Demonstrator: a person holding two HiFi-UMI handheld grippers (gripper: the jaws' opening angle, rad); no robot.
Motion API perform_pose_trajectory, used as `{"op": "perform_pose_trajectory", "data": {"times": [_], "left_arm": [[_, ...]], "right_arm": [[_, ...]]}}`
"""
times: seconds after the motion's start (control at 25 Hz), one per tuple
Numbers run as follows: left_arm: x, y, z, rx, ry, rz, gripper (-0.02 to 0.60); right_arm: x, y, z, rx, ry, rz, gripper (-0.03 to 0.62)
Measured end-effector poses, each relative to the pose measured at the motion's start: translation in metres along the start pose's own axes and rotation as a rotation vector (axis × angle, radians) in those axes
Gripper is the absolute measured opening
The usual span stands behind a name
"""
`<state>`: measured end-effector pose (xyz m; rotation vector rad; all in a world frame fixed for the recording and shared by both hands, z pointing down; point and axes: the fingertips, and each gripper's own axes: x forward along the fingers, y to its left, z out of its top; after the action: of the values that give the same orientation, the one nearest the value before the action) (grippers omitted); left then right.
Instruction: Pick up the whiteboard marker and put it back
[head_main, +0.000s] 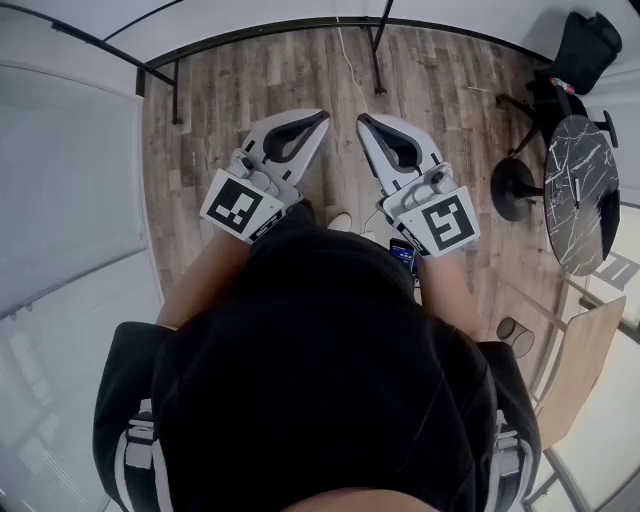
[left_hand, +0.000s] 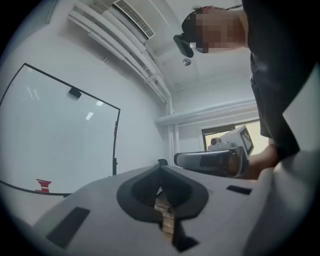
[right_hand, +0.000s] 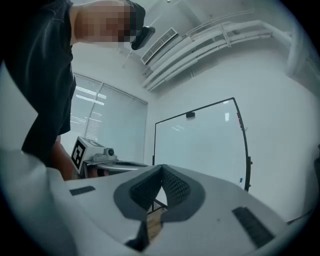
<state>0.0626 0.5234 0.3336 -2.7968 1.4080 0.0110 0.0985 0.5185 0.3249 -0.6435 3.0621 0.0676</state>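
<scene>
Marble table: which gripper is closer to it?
Right. In the head view, the right gripper is left of the marble table; the left gripper is farther left, beyond the right one.

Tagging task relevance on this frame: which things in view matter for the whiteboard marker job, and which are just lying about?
Job:
- whiteboard
- left claw, shut, empty
- right claw, shut, empty
- marker: can't be made out in any view

Lying about:
- round marble table
- black bag
- window blinds
</scene>
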Motion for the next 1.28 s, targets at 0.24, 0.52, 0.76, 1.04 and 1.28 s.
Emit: {"op": "perform_pose_trajectory", "data": {"times": [0.24, 0.52, 0.76, 1.04, 1.28], "left_arm": [[-0.004, -0.007, -0.006, -0.002, 0.011, 0.005, 0.003], [-0.004, -0.007, -0.003, 0.011, 0.012, 0.021, 0.003], [0.003, 0.002, -0.003, 0.016, 0.01, 0.023, 0.003], [0.049, 0.042, 0.002, 0.019, -0.002, -0.011, 0.003], [0.082, 0.092, 0.002, 0.014, -0.004, -0.055, 0.003]], "right_arm": [[-0.01, 0.003, -0.003, 0.009, 0.004, 0.002, -0.011], [-0.018, -0.003, -0.003, 0.042, -0.014, -0.035, -0.009], [-0.015, -0.014, -0.004, 0.05, -0.013, -0.042, -0.009], [0.016, -0.063, -0.004, 0.055, -0.008, -0.055, -0.009], [0.063, -0.103, -0.005, 0.055, 0.005, -0.069, -0.009]]}}
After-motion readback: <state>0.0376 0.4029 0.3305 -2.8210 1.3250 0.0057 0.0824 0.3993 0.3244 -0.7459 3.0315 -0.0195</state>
